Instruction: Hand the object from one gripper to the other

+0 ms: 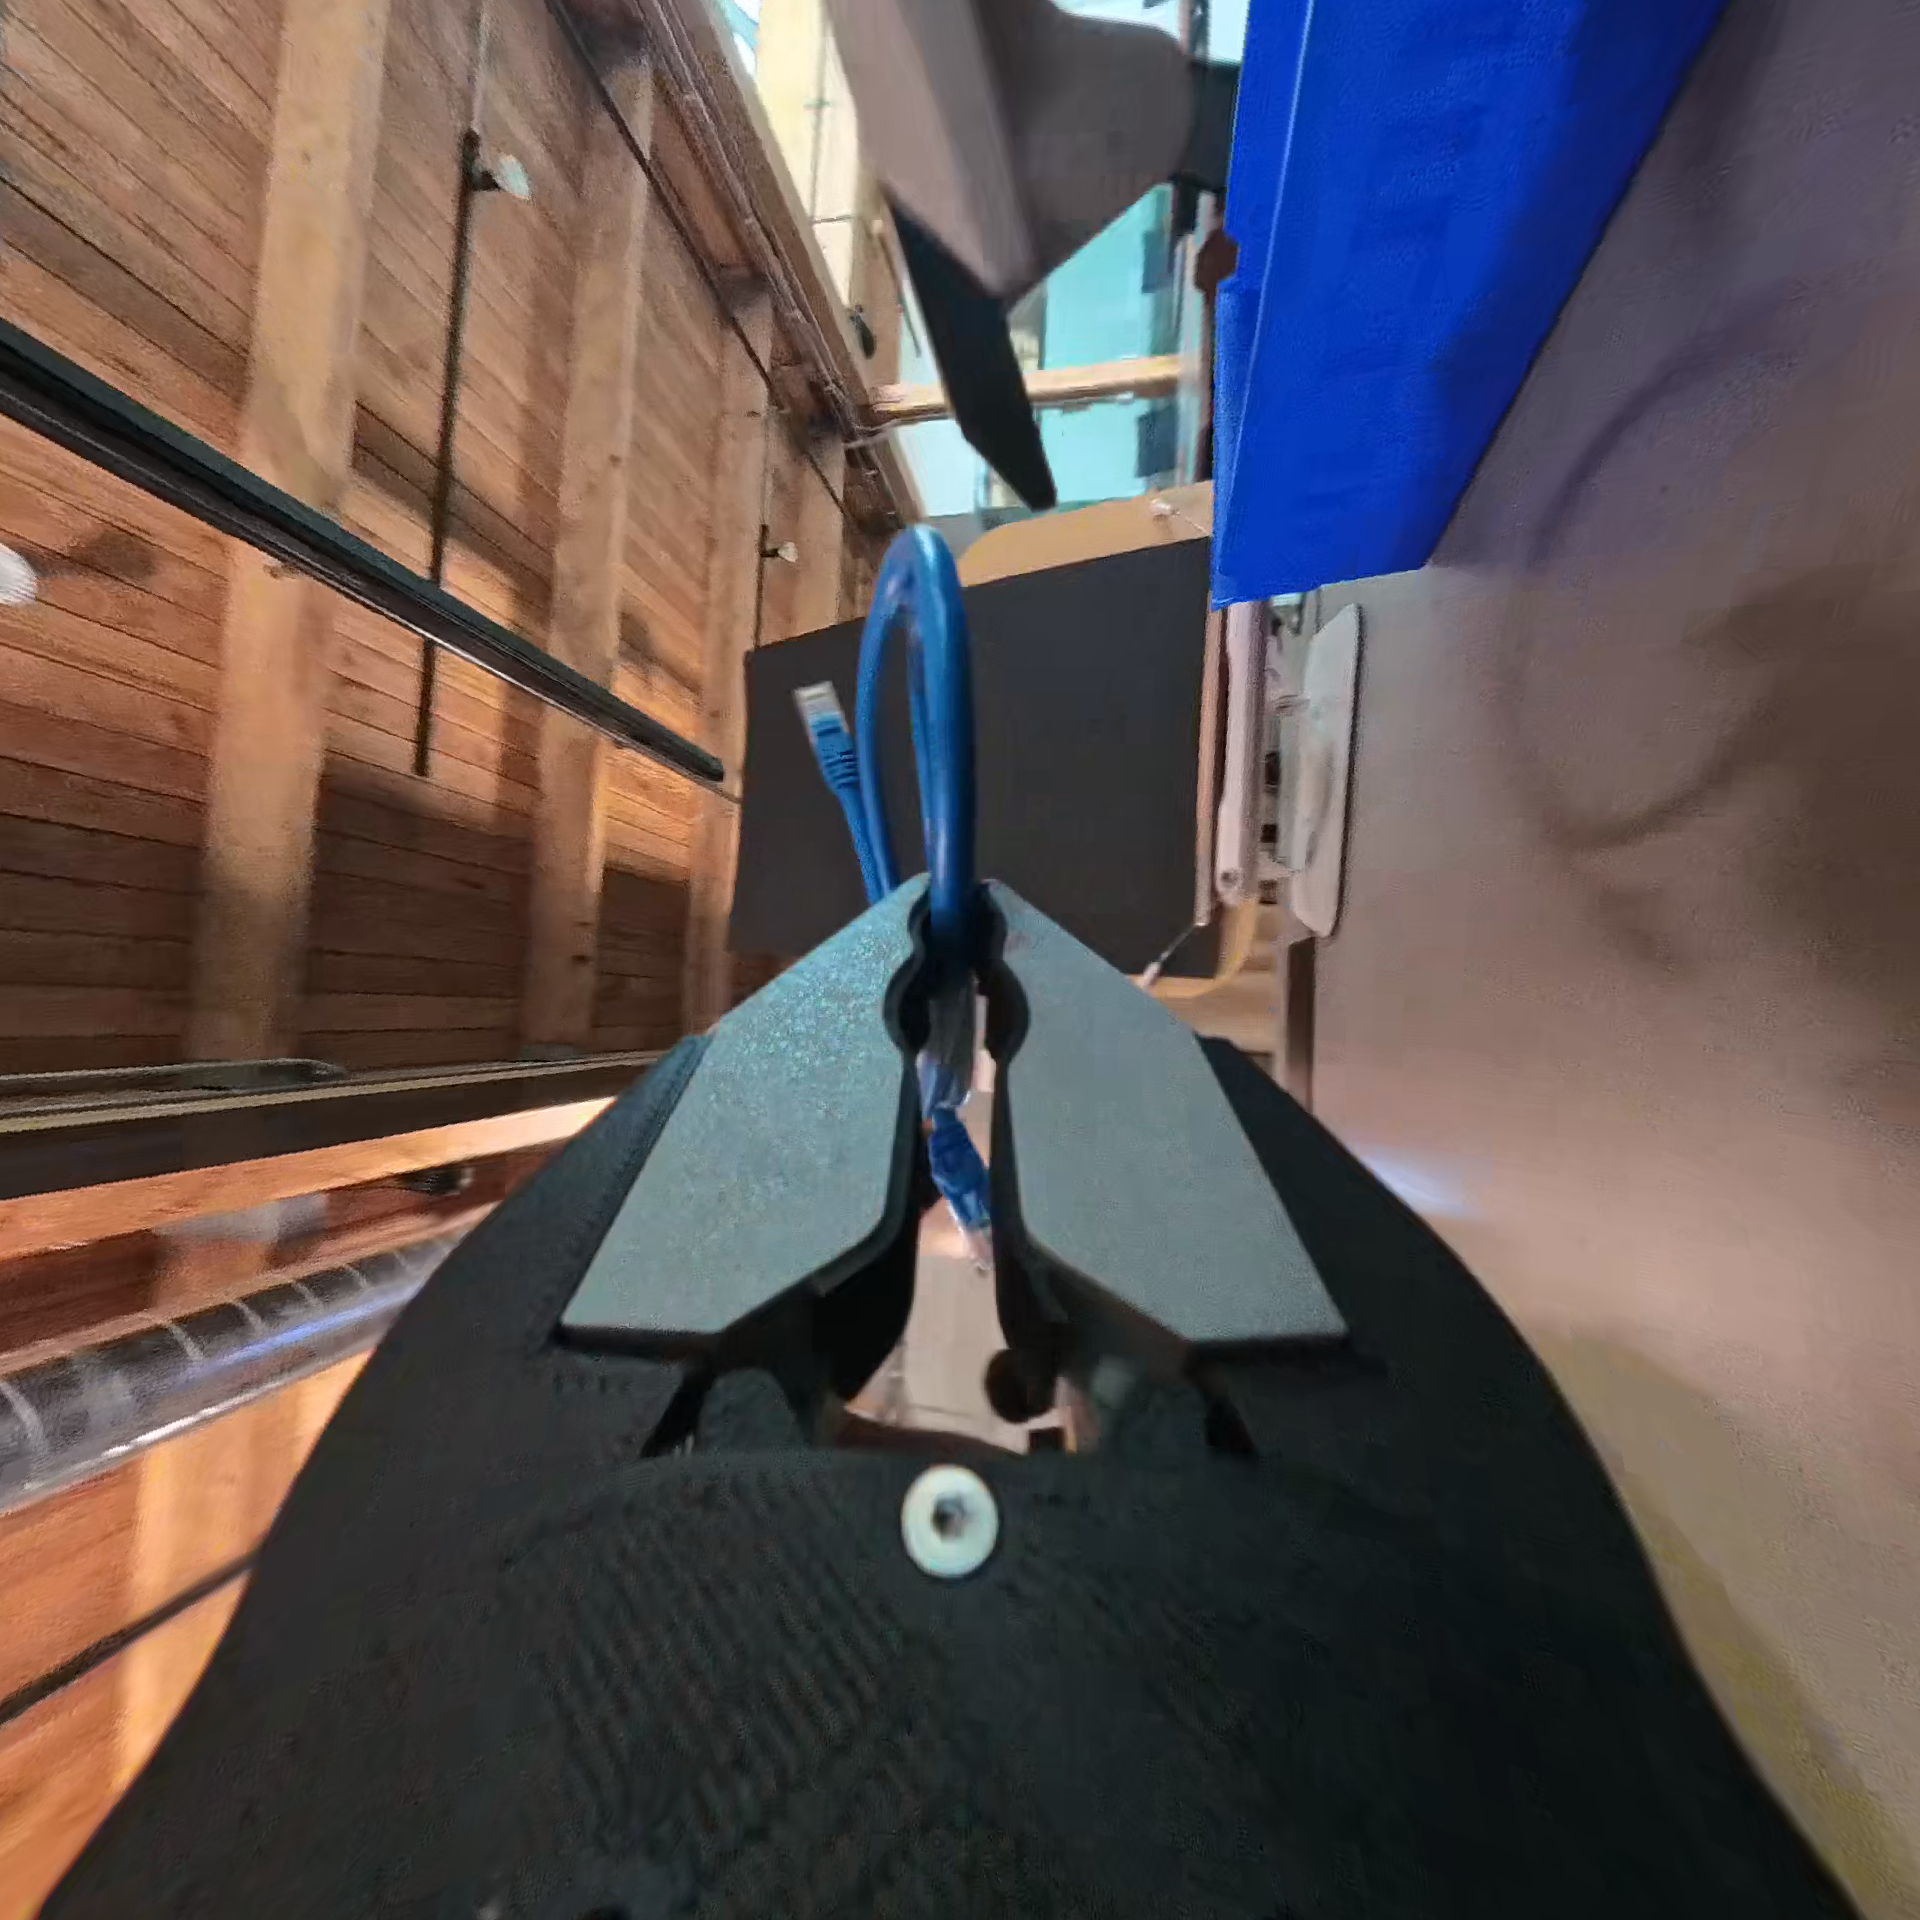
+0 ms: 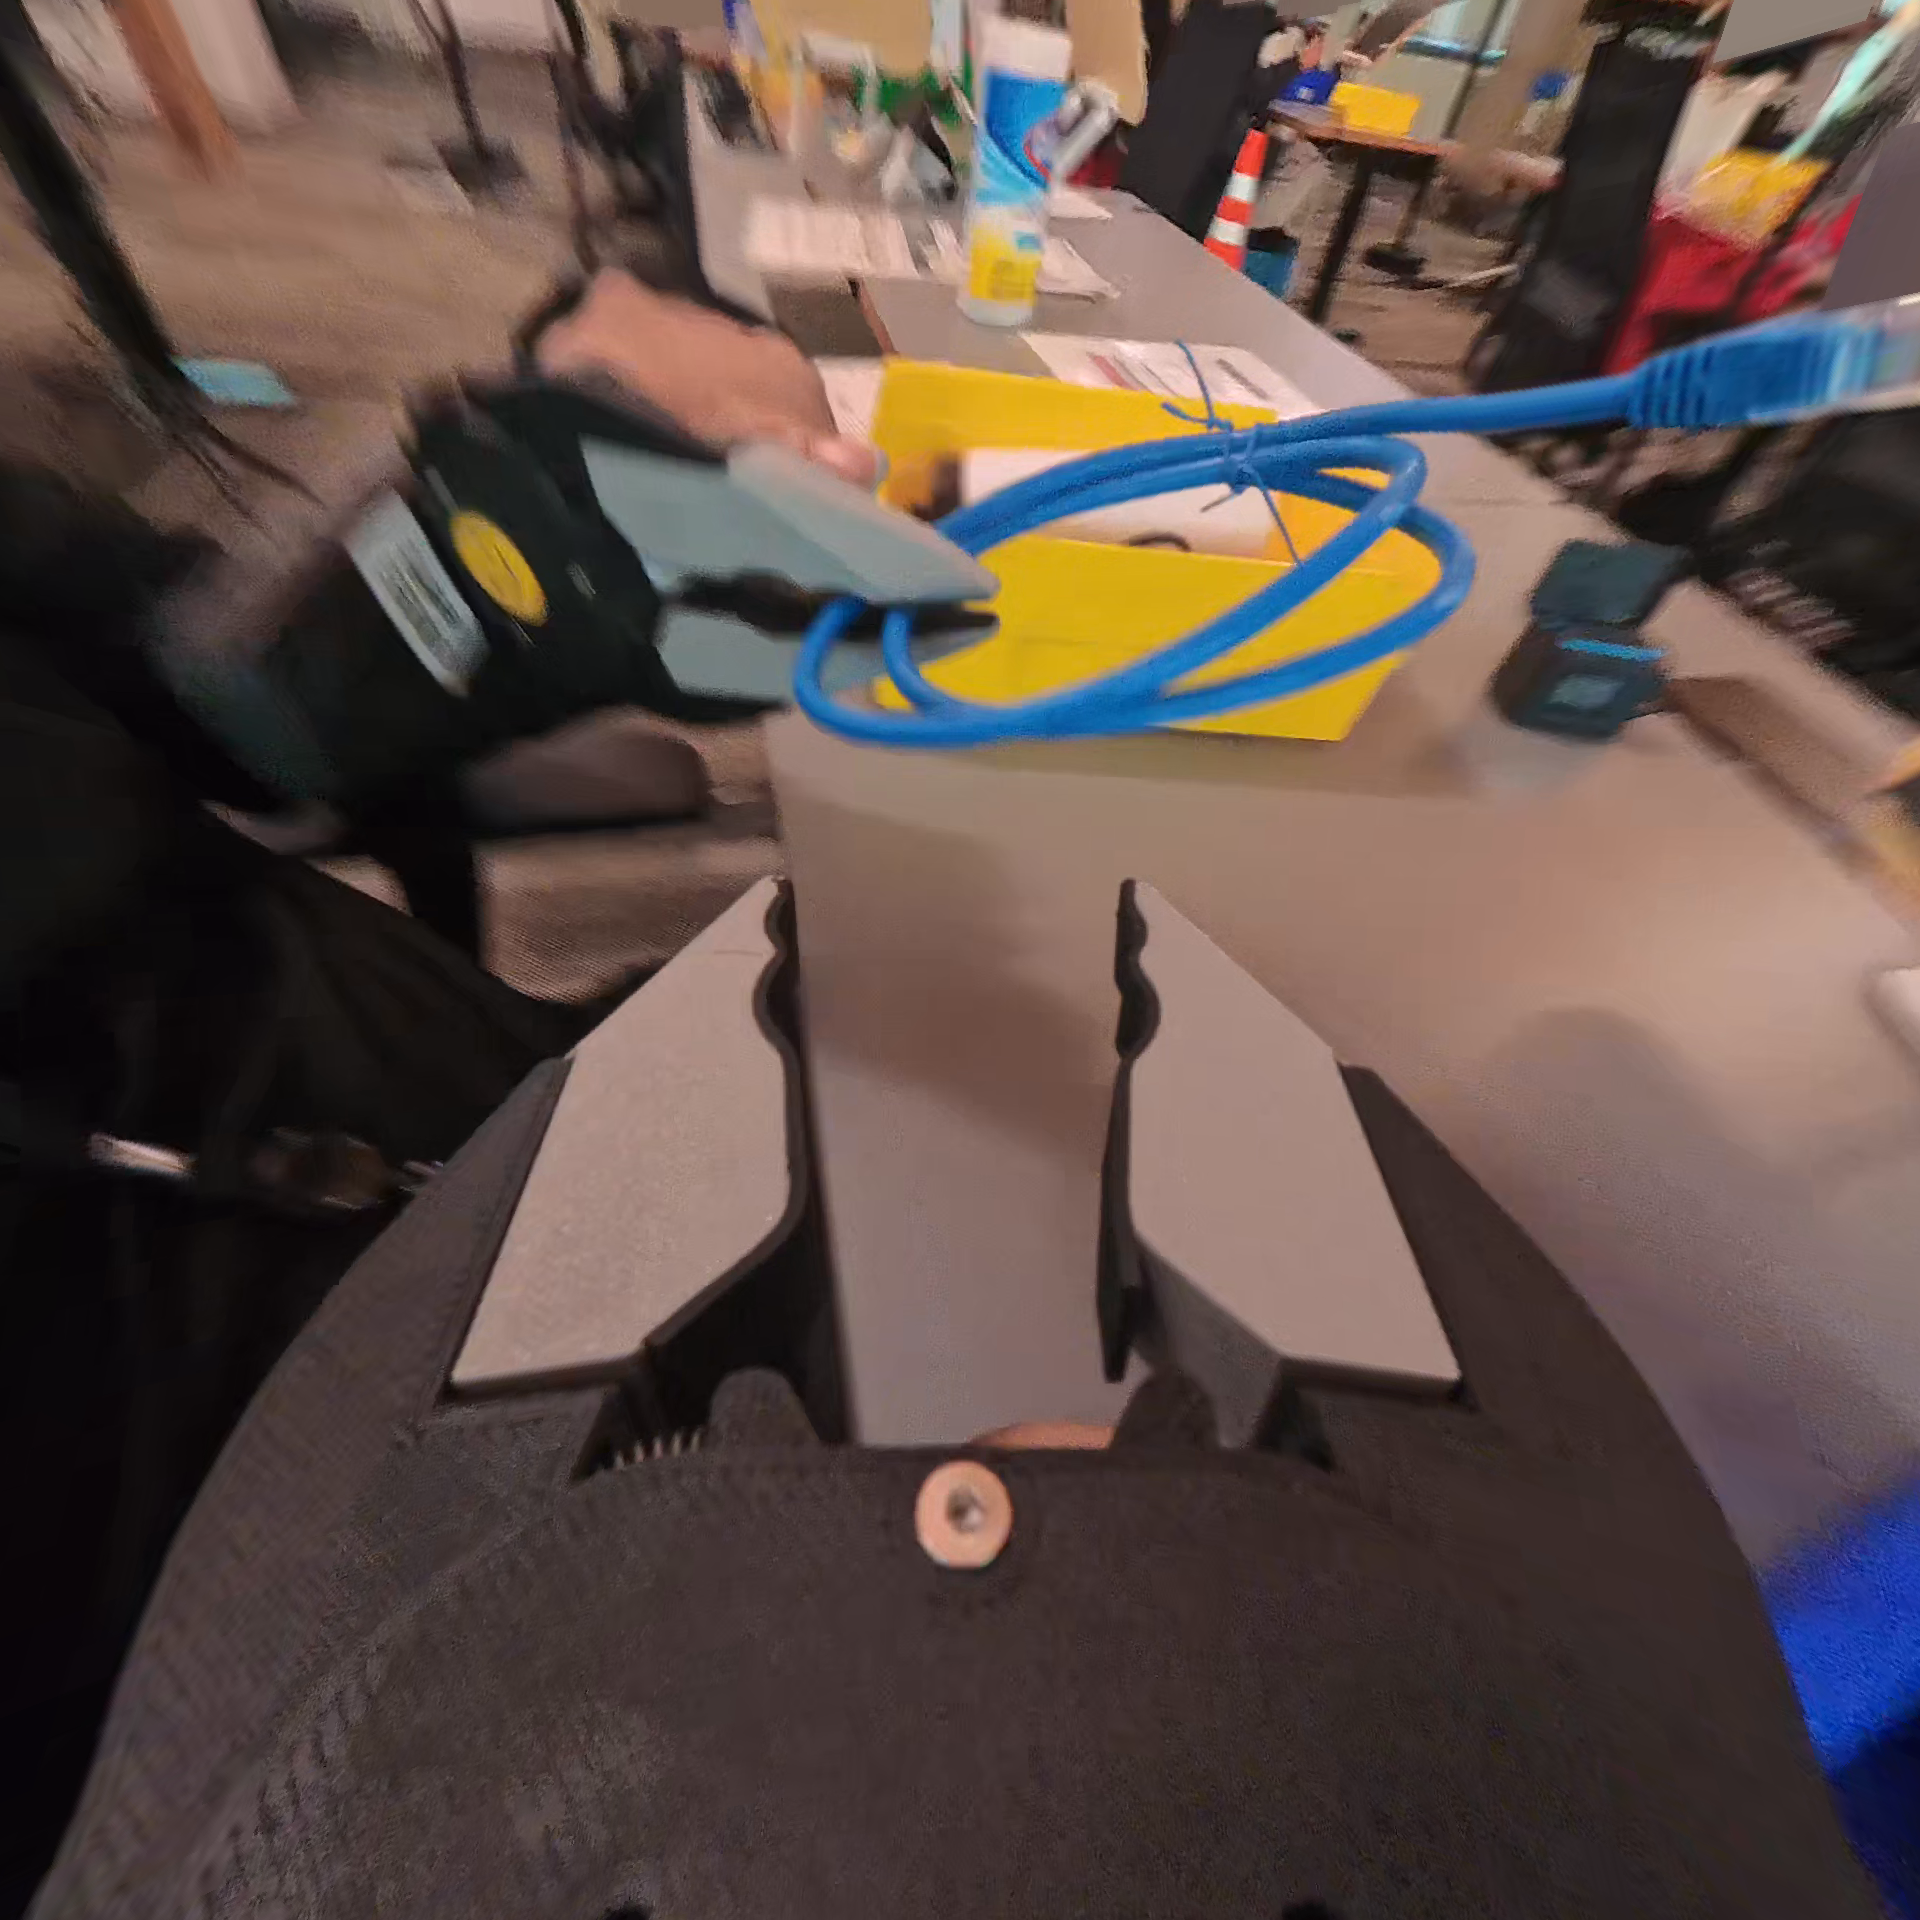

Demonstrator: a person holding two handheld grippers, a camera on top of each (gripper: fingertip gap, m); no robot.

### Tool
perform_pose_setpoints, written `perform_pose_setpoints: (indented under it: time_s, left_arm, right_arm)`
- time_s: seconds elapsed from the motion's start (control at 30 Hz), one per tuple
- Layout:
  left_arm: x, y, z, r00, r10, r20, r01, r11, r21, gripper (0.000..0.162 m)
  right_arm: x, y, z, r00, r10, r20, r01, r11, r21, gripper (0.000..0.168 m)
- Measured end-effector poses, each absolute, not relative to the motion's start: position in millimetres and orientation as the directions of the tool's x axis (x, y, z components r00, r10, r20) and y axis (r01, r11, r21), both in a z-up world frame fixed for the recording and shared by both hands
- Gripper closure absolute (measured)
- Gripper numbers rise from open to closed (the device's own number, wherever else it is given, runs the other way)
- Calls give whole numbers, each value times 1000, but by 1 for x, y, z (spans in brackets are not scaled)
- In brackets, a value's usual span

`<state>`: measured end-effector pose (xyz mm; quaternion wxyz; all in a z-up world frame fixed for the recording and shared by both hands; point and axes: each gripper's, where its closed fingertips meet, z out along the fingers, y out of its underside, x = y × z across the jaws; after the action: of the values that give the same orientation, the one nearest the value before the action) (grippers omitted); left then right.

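Room: cluttered workspace, blurred at the edges; long grey table (image 2: 1351,935) running away from the right wrist camera, carpeted floor to its left.
Left wrist view, background: wooden slatted wall (image 1: 312,623) on the left, flat black panel (image 1: 1081,748) straight ahead, bright blue sheet (image 1: 1403,260) at upper right – whole view tipped on its side.
Left gripper (image 1: 956,904): grey-padded fingers pressed together on the coiled blue network cable (image 1: 930,717); loop standing up past the fingertips, one clear-tipped plug (image 1: 821,717) just left of the loop, the other plug hanging back between the fingers.
Same gripper from the right wrist view (image 2: 966,608): held by a person's hand (image 2: 686,364) at left, off the near table edge, clamped on the left end of the coil.
Cable, right wrist view (image 2: 1143,582): in the air in front of the yellow open-topped plastic bin (image 2: 1143,634), coil roughly level, bound with a thin blue tie; one plug end reaching out toward the upper right edge.
Right gripper (image 2: 956,914): fingers well apart, nothing between them – low over the near table, clear of the cable.
Table, farther right: small black-and-blue device (image 2: 1590,665) just right of the bin.
Far end: white and blue canister (image 2: 1003,187) on the table; orange and white cone (image 2: 1242,197) beyond, on the floor.
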<state>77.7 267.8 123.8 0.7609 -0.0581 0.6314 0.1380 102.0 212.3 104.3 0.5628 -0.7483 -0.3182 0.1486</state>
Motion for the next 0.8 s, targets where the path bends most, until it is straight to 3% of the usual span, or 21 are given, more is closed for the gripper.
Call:
perform_pose_setpoints:
  time_s: [0.13,0.27,0.3,0.33,0.47,0.57,0.63,0.8]
  left_arm:
    - [80,255,123,234,298,-925,-279,932,230,159]
    - [78,243,129,313,319,-894,-245,937,249,159]
    - [80,243,125,297,323,-899,-247,935,254,159]
    - [83,245,119,277,318,-907,-246,936,253,159]
    - [88,248,109,254,243,-936,-226,956,186,159]
    - [91,257,105,236,95,-967,-218,975,43,152]
    - [89,264,107,231,-51,-972,-210,972,-101,125]
    - [68,262,138,169,-568,-805,-43,812,-582,117]
  right_arm:
    - [86,208,119,640,729,-242,-19,-300,-954,109]
    - [92,221,116,573,684,-451,-204,-413,-887,112]
    - [93,224,118,551,685,-478,-245,-415,-876,120]
    - [92,223,123,512,703,-494,-281,-407,-869,152]
    - [94,226,127,468,714,-521,-340,-399,-852,154]
    - [100,229,125,536,701,-470,-310,-354,-882,156]
    - [107,231,128,618,682,-390,-266,-286,-921,158]
    - [124,224,135,794,607,-29,34,-91,-995,160]
